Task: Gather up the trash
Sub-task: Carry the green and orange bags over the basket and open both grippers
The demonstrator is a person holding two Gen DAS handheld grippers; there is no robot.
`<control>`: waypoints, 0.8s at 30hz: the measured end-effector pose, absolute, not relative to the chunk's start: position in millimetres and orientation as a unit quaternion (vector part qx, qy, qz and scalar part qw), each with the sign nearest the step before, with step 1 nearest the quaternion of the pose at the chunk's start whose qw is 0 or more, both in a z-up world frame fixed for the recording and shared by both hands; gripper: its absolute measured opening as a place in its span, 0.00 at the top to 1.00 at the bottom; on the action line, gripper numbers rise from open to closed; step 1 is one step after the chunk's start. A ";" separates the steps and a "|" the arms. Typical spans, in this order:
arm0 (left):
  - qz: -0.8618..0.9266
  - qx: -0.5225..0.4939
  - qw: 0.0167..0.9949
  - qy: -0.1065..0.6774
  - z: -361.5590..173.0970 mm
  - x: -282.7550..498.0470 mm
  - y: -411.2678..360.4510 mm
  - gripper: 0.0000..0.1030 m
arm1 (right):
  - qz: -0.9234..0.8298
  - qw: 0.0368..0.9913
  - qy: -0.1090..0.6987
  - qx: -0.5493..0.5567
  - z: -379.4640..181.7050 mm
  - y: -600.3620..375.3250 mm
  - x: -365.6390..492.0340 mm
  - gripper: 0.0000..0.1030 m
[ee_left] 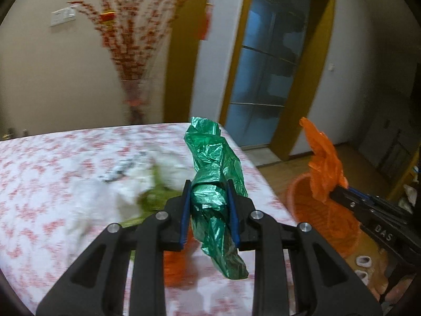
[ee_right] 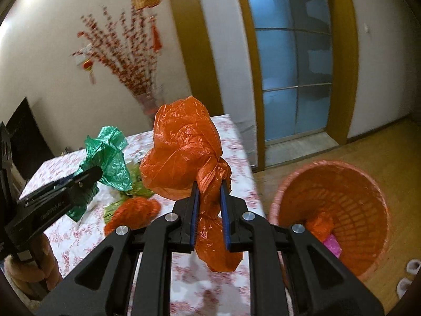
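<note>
Left wrist view: the left claw [ee_left: 209, 208] is clamped between its 2 blue-padded fingers on a crumpled green plastic bag [ee_left: 214, 173], glossy and creased, sticking up above the jaws and hanging below them. At the right edge, the right claw [ee_right: 209, 212], whose black body carries the raised letters "DAS", is closed tight on a twisted neck of an orange plastic bag [ee_right: 181, 152], thin and crinkly, ballooning above the fingers. Under both lies the counter [ee_left: 47, 173] in a white cloth printed with small red flowers; a 2nd bunched orange bag [ee_right: 134, 212], green scraps [ee_right: 136, 181] and white paper [ee_left: 110, 192] sit on it, blurred. Beside the counter stands an orange latticed plastic basket [ee_right: 342, 200] on the wooden floor [ee_right: 389, 147], with pink and orange scraps inside. Behind are a pale wall, a vase of red blossom branches [ee_right: 123, 60] and a yellow-framed frosted glass door [ee_right: 292, 60].
</note>
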State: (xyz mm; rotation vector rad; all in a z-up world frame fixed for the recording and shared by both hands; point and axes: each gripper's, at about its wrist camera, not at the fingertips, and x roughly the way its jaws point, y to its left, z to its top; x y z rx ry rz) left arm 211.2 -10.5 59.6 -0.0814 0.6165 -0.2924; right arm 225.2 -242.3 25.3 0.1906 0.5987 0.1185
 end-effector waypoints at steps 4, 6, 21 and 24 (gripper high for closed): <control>-0.188 -0.040 0.933 0.305 55.8 209.8 -50.4 0.75 | 0.027 0.952 0.286 0.103 24.9 -268.7 217.5 0.85; -0.204 -0.039 0.929 0.308 54.4 210.3 -68.0 0.75 | 0.006 0.954 0.281 0.107 24.8 -284.1 212.5 0.85; -0.290 -0.030 0.892 0.345 16.4 224.9 -180.8 0.74 | -0.071 0.944 0.273 0.171 9.6 -382.4 203.9 0.84; -0.301 -0.029 0.884 0.355 7.1 225.6 -197.4 0.73 | -0.074 0.939 0.279 0.188 -0.3 -398.0 205.9 0.81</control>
